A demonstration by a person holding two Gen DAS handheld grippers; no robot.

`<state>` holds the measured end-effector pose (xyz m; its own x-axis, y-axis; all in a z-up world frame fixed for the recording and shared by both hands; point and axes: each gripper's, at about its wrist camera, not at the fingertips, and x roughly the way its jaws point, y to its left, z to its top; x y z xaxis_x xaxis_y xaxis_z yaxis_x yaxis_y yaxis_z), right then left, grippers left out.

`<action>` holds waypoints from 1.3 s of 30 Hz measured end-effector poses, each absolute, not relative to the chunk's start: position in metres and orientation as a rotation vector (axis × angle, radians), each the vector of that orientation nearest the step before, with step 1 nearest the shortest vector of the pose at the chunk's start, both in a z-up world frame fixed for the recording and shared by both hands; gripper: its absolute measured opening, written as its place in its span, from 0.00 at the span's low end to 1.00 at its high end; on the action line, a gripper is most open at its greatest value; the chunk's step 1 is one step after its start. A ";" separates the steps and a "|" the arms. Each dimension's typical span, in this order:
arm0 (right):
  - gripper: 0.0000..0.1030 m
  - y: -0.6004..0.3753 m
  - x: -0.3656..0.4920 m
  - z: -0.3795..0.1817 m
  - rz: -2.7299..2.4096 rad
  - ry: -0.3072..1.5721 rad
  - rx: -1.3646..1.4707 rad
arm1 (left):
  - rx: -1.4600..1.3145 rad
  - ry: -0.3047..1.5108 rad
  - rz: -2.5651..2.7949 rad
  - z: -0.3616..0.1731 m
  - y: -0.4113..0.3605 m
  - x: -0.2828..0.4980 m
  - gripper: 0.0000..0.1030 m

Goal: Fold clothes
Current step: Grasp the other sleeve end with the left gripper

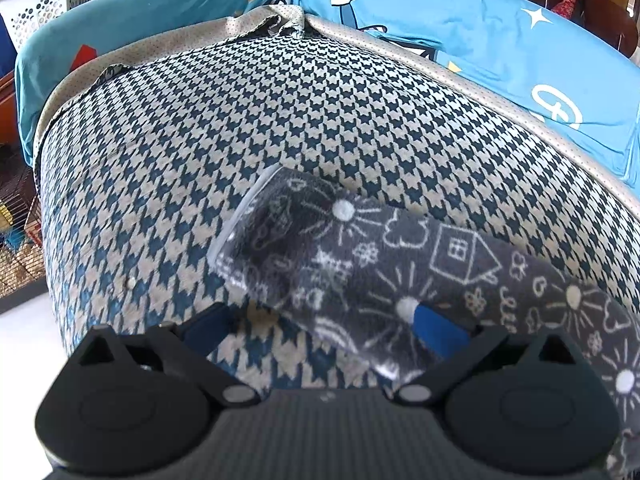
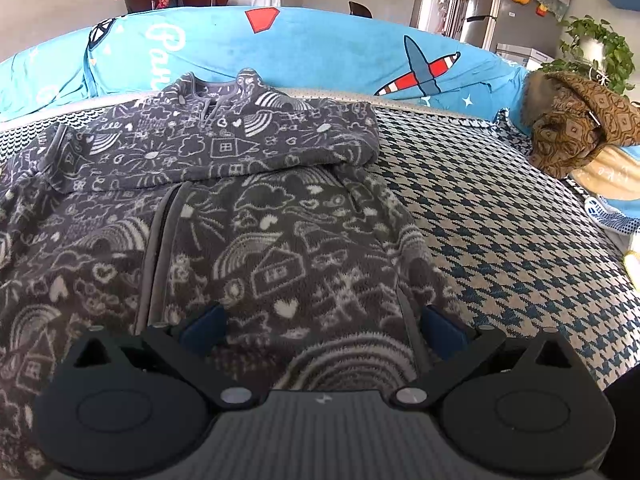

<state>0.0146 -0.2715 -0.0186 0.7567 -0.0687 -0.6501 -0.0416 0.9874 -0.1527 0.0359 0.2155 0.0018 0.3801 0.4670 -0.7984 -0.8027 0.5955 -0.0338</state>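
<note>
A grey fleece jacket (image 2: 256,240) printed with white doodles lies flat on the houndstooth sofa seat (image 2: 500,232), collar toward the backrest. One sleeve (image 2: 224,148) is folded across its chest. My right gripper (image 2: 324,330) hovers open over the jacket's lower part, with fabric below and between the fingers. In the left wrist view the other sleeve (image 1: 400,264) stretches out from the right, its cuff (image 1: 248,232) resting on the seat (image 1: 240,120). My left gripper (image 1: 320,330) is open just in front of this sleeve, and its right finger (image 1: 436,332) overlaps the sleeve's near edge.
A blue cartoon-print cover (image 2: 320,48) drapes the sofa backrest. A brown patterned cushion (image 2: 576,120) sits at the seat's right end. White perforated baskets (image 1: 44,0) stand beyond the sofa's left end, where the seat drops to a pale floor (image 1: 24,340).
</note>
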 end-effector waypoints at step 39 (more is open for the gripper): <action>1.00 -0.268 0.014 -0.020 -0.029 0.687 -0.175 | -0.437 0.751 0.601 0.026 0.145 0.037 0.70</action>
